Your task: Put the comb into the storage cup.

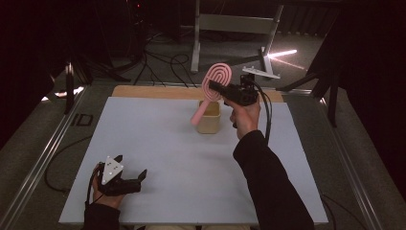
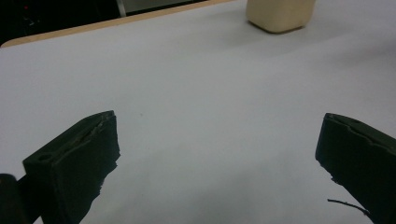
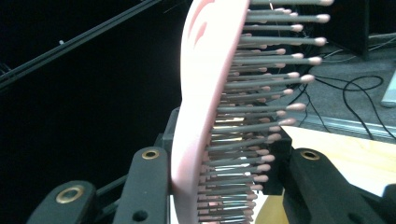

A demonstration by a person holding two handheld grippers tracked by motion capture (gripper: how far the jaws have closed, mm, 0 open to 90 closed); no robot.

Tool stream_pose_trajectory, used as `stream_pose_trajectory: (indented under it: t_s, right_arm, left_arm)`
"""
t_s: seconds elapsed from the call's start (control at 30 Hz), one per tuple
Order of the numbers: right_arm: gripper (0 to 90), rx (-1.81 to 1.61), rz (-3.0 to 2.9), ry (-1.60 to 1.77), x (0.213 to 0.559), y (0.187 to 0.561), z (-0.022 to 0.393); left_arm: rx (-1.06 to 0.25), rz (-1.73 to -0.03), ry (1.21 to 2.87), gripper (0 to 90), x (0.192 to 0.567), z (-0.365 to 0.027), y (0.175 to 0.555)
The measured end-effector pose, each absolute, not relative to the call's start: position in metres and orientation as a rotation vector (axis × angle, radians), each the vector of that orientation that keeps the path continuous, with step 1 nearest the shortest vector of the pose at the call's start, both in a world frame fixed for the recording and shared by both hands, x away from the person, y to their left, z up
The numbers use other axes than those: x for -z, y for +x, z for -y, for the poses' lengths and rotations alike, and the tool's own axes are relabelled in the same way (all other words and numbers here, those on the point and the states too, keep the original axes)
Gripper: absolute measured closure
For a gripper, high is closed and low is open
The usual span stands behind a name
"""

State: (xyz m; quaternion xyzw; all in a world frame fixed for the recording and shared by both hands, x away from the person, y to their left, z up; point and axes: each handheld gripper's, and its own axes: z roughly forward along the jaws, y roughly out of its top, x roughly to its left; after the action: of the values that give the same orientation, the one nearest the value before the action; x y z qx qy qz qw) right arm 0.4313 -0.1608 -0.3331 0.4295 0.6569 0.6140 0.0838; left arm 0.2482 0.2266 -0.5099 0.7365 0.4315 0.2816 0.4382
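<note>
A pink hairbrush (image 1: 215, 79) with grey bristles hangs tilted above a beige cup (image 1: 209, 117) at the far middle of the white table; its handle points down toward the cup's mouth. My right gripper (image 1: 214, 87) is shut on the brush head, one jaw on its pink back (image 3: 196, 93), the other against the bristles. At the near left corner my left gripper (image 1: 130, 179) rests low on the table, open, with nothing between its jaws (image 2: 215, 158). In the left gripper view the cup (image 2: 280, 14) stands far ahead.
The white table top (image 1: 158, 158) has a wooden strip (image 1: 158, 92) along its far edge. Beyond it lie dark floor, cables (image 1: 163, 62) and a metal stand (image 1: 230, 28). Metal rails (image 1: 43, 153) run along the table's left side.
</note>
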Motion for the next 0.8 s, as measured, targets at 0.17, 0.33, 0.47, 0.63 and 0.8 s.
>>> stream_pose_trajectory:
  t_s: [0.17, 0.33, 0.47, 0.63, 0.8]
  right_arm:
    - [63.9, -1.819, -1.958, 1.287, 0.334, 0.434, 0.161]
    - [63.9, -1.821, -1.941, 1.303, 0.335, 0.438, 0.163]
    - [63.9, -1.817, -1.922, 1.33, 0.337, 0.441, 0.165]
    - [64.0, -1.826, -1.896, 1.356, 0.336, 0.445, 0.168]
    - [64.0, -1.803, -1.89, 1.338, 0.333, 0.447, 0.167]
  left_arm:
    - [-0.701, -1.072, 1.832, 0.2, 0.51, -0.227, 0.248]
    - [-0.7, -1.072, 1.831, 0.2, 0.51, -0.227, 0.248]
    - [-0.699, -1.072, 1.831, 0.2, 0.51, -0.226, 0.249]
    - [-0.698, -1.072, 1.83, 0.2, 0.51, -0.227, 0.248]
    - [-0.698, -1.069, 1.831, 0.2, 0.51, -0.227, 0.248]
